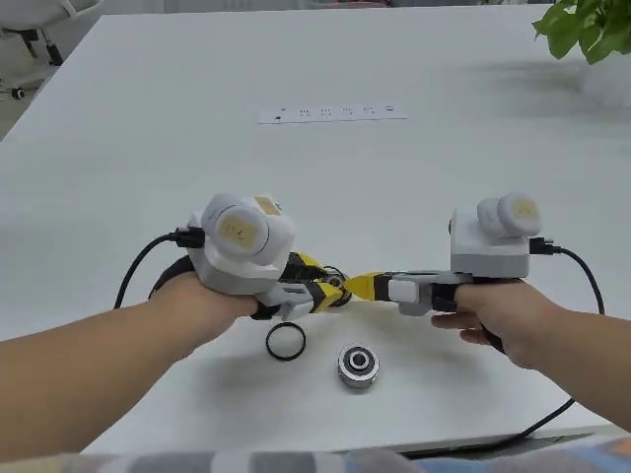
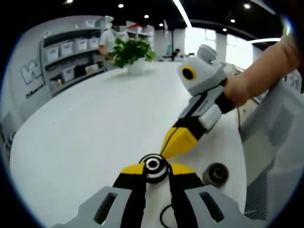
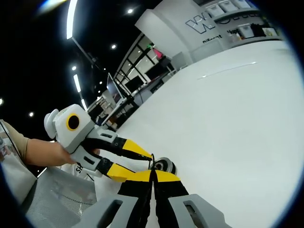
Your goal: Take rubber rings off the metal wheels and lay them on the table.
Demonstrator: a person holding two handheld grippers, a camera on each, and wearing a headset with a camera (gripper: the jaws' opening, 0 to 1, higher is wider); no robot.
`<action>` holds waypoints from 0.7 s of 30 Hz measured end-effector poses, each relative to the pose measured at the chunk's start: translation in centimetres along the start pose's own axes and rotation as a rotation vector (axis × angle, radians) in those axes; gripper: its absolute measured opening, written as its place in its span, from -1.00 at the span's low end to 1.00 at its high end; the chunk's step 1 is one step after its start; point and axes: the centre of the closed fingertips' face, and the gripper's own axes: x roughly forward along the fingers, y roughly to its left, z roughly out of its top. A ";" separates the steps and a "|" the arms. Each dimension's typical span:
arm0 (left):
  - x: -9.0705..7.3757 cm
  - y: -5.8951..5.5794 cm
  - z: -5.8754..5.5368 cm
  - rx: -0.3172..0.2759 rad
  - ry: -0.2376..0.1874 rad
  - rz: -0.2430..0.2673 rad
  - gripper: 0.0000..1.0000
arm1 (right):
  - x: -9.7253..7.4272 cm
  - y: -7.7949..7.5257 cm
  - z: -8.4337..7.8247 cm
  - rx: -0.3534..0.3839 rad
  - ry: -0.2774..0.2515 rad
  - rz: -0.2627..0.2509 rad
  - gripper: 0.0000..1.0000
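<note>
1. Bare wheel (image 1: 358, 365): is lying flat on the table (image 1: 296, 168), nearer the front edge than the held wheel and slightly to its right. It is carrying no rubber, so it is judged finished.

2. Loose ring (image 1: 285, 341): is lying flat, just nearer than the held wheel and slightly to its left, apart from the bare wheel.

3. Held wheel (image 2: 153, 165): is hanging just above the table in the left gripper (image 1: 333, 291). The jaws are clamping it narrowly on two opposite sides. Its rubber ring (image 2: 164, 164) is sitting on the rim.

4. Right gripper (image 3: 152, 176): is pointing in from the held wheel's right. Its jaws are pressing almost together, with the tips touching the rim. A thin dark strand is showing at the tips, so they are probably nipping the edge of the rubber ring.

5. Step in hand, as judged: peeling this ring off.
   - The left jaws should be bearing on metal, not rubber, or the ring will be trapped.
   - The pull should be going sideways off the rim, rolling the rubber over one edge first.
   - A shallow nip is likely to slip.

6. Socket strip (image 1: 331, 113): is lying well beyond the held wheel.

7. Plant (image 1: 587, 30): is standing farthest beyond it, to the right.
</note>
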 end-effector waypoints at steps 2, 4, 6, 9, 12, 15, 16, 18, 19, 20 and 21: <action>-0.5 -0.1 0.1 0.003 -0.005 -0.004 -0.58 | -0.1 0.2 0.2 0.002 -0.006 0.007 -1.00; -1.2 -0.1 0.2 0.004 -0.014 -0.008 -0.53 | -0.1 0.3 0.4 0.001 -0.010 0.010 -1.00; -1.7 -0.1 0.5 0.005 -0.025 -0.008 -0.48 | -0.1 0.4 0.5 0.002 -0.012 0.015 -1.00; -2.6 0.1 0.8 -0.006 -0.043 -0.008 -0.42 | -0.1 0.6 0.5 0.001 -0.012 0.023 -1.00; -3.5 0.1 1.0 -0.016 -0.056 -0.011 -0.35 | -0.1 1.0 0.7 0.002 -0.016 0.034 -1.00; -4.4 0.2 0.9 -0.024 -0.066 -0.009 -0.27 | -0.2 1.3 0.9 0.004 -0.022 0.043 -1.00; -4.6 0.2 0.9 -0.028 -0.070 -0.008 -0.26 | -0.2 1.4 1.0 0.003 -0.023 0.045 -1.00; -5.3 0.1 1.1 -0.036 -0.082 -0.004 -0.22 | -0.2 1.7 1.1 0.005 -0.027 0.053 -1.00; -5.5 0.1 1.2 -0.039 -0.087 -0.003 -0.20 | -0.2 1.8 1.2 0.005 -0.027 0.056 -1.00; -5.9 0.0 1.3 -0.046 -0.099 -0.004 -0.19 | -0.1 2.1 1.2 0.006 -0.028 0.062 -1.00; -6.2 -0.1 1.4 -0.053 -0.106 -0.004 -0.15 | -0.1 2.3 1.3 0.007 -0.028 0.066 -1.00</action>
